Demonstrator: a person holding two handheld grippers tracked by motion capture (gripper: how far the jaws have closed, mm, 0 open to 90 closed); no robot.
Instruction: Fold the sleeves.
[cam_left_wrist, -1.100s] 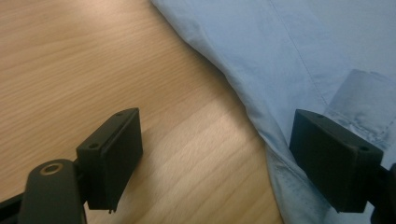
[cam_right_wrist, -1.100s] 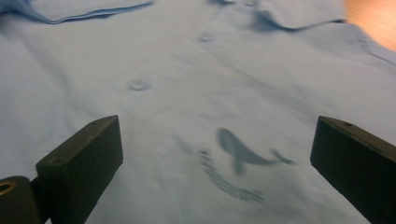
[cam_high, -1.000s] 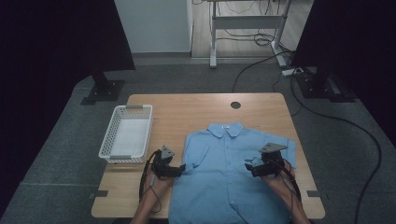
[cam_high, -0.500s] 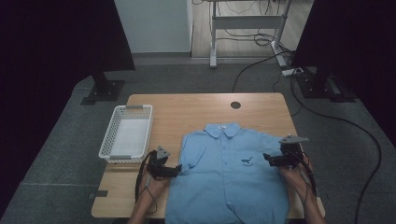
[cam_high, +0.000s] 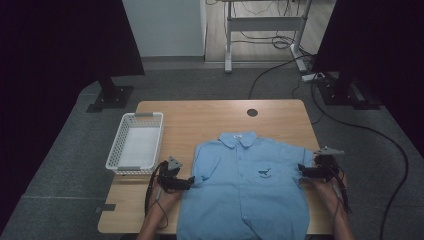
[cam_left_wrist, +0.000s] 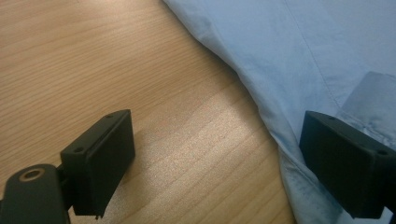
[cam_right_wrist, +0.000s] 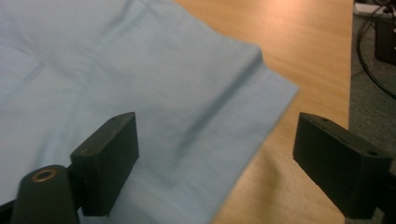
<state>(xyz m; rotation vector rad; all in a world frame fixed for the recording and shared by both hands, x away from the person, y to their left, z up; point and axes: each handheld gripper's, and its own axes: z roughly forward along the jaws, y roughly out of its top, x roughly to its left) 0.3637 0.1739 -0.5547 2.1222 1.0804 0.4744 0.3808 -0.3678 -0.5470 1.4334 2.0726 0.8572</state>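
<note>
Presently we find the blue shirt (cam_high: 250, 192) lying face up and buttoned on the near half of the table (cam_high: 200, 120), collar away from the person, both short sleeves now spread outward. Since a second ago the right gripper (cam_high: 301, 170) has travelled from over the shirt's chest out to the right sleeve (cam_right_wrist: 224, 107), and that sleeve lies flatter and wider than before. Its jaws have just been closing, yet they stand apart, with the sleeve hem lying between them and no pad pressing on the cloth. The left gripper (cam_high: 192, 181) has kept its place at the left sleeve (cam_left_wrist: 280, 107); its jaws have just been opening and stand apart, bare table between them, one jaw over the sleeve's edge without clamping it.

We judge the spreading step nearly complete and a grasp of both sleeves for folding likely next. A white basket (cam_high: 134, 145) sits at the table's left, well apart from the shirt, and obstructs nothing. Floor cables (cam_high: 350, 125) and stand legs (cam_high: 110, 95) lie beyond the table. The shirt's lower hem hangs at the near edge and could slip.
</note>
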